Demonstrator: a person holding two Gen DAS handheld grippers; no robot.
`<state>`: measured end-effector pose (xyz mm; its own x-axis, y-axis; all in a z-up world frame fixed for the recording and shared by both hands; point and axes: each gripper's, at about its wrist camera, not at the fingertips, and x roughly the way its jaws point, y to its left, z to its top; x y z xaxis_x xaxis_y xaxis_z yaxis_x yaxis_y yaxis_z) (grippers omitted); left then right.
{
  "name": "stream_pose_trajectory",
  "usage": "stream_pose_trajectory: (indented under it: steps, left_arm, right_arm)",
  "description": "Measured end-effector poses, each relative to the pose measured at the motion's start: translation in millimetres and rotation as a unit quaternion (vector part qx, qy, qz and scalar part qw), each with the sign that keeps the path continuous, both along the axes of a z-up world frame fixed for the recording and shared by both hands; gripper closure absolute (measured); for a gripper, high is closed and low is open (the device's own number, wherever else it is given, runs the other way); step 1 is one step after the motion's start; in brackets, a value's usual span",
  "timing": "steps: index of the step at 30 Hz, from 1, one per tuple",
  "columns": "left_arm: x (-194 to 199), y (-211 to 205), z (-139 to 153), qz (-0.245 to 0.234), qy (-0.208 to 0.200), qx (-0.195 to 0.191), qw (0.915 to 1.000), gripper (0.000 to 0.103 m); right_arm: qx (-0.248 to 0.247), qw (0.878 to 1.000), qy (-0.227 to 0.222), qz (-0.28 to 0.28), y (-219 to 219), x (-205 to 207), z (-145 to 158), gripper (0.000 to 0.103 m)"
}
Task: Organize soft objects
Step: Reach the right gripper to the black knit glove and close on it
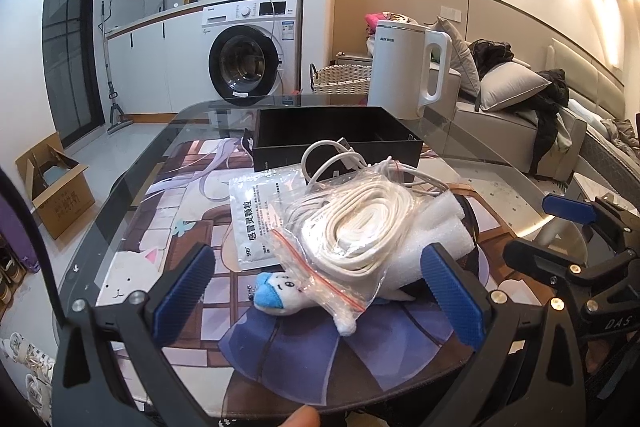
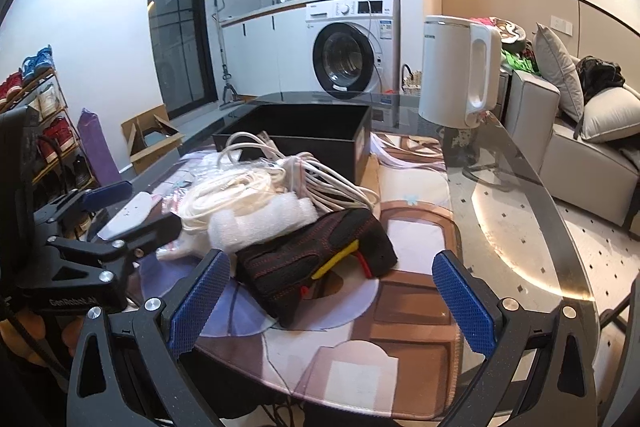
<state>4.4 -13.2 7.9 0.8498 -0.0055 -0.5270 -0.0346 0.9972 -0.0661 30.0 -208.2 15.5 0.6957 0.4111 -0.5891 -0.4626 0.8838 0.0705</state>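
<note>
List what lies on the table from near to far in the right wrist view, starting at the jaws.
black glove → white foam piece → loose white cables → black box → white kettle

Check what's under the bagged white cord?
Under the bagged cord: a small plush toy, a white foam sheet, and a black glove beneath that. Anything deeper is covered.

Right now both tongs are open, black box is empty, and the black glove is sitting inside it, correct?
Not the glove. The black glove lies on the mat in front of the black box, beside the foam, as the right wrist view shows. Both the left tongs and right tongs are open, and the box looks empty.
</note>
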Motion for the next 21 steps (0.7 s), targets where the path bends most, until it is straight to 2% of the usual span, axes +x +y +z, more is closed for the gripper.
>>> stream_pose_trajectory:
  steps: [15, 21]
  left_arm:
    - [3.6, 6.7, -1.3, 0.002, 0.002, 0.001, 1.0, 0.0]
    - [10.0, 10.4, -0.5, -0.002, 0.008, 0.002, 1.0, 0.0]
  right_arm:
    - [-0.007, 0.999, 0.037, -0.027, -2.2, 19.4, -8.6, 0.0]
    - [-0.007, 0.997, 0.071, -0.026, -2.0, 31.9, -15.7, 0.0]
